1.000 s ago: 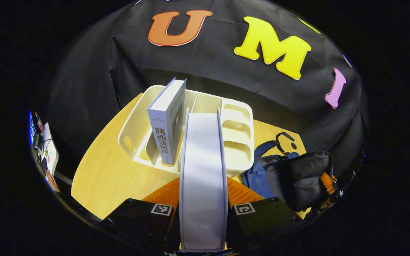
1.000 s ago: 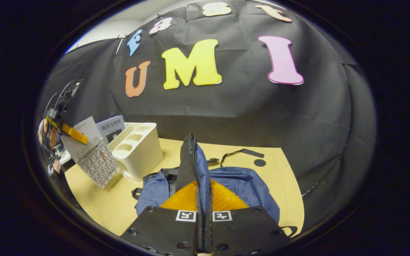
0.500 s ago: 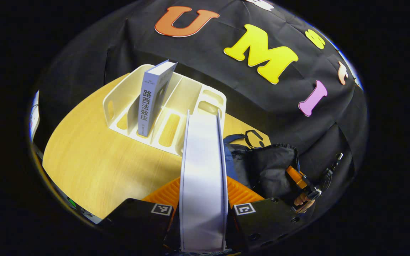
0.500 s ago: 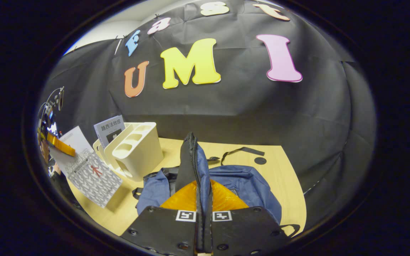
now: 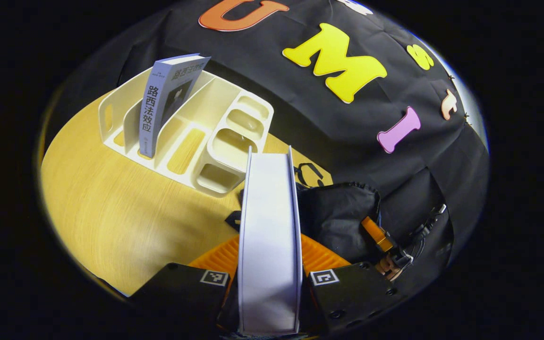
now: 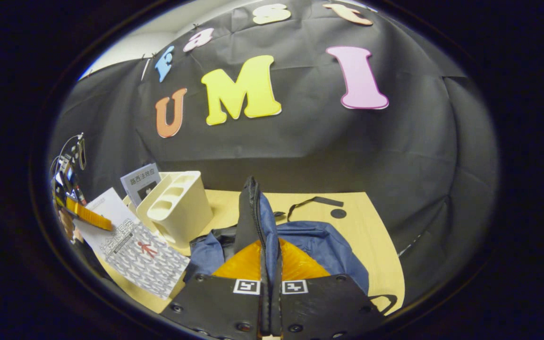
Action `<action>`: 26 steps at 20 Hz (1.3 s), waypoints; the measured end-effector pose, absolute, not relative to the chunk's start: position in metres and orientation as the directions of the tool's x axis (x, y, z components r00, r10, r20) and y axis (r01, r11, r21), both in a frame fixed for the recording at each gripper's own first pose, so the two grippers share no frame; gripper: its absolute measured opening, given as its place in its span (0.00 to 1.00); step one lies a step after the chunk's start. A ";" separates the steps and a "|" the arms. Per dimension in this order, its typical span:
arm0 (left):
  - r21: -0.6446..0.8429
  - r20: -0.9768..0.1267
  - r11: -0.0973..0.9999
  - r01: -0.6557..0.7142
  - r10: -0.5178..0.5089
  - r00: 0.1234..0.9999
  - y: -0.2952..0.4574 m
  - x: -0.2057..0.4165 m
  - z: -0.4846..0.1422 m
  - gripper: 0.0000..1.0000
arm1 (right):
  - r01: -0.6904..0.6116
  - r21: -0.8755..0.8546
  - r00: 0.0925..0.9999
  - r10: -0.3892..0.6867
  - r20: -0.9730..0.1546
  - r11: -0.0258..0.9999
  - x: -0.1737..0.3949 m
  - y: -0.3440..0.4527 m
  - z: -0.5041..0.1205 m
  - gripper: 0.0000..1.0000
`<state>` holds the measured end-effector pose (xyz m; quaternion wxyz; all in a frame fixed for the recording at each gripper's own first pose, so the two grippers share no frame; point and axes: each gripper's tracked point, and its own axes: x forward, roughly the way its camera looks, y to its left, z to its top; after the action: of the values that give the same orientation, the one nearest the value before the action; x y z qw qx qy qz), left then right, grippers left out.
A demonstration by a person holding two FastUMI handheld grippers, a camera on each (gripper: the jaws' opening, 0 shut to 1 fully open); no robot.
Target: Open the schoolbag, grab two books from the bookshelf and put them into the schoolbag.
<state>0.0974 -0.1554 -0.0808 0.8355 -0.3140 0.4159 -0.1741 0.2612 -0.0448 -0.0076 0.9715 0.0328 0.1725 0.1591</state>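
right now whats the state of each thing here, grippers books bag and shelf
left gripper: shut on the patterned book
patterned book: off the shelf, held in the air beside the schoolbag
right gripper: shut on the schoolbag's zipper flap, holding it up
schoolbag: on the table, open
second book: standing in the bookshelf, leaning
bookshelf: on the table, other slots empty

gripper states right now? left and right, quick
Left gripper: shut on a white book, held edge-on above the table.
Right gripper: shut on the blue schoolbag's zipper edge, holding it lifted.
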 end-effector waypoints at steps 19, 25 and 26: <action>-0.922 -0.331 0.378 -0.079 -0.668 0.667 -0.322 0.189 -0.151 0.49 | -0.287 0.084 0.913 0.300 -0.276 0.954 0.264 -0.042 0.037 0.02; -0.897 -0.311 0.442 0.024 -0.668 0.676 -0.369 0.185 -0.181 0.49 | -0.329 0.155 0.903 0.358 -0.239 0.932 0.255 -0.028 0.044 0.02; -0.900 -0.300 0.435 0.029 -0.667 0.682 -0.376 0.186 -0.182 0.49 | -0.335 0.173 0.899 0.369 -0.235 0.926 0.254 -0.026 0.046 0.02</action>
<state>0.1861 -0.3757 -0.1825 0.7797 -0.4827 0.3307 -0.2231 0.2540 -0.0259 0.0459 0.9723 0.0642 0.1328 0.1812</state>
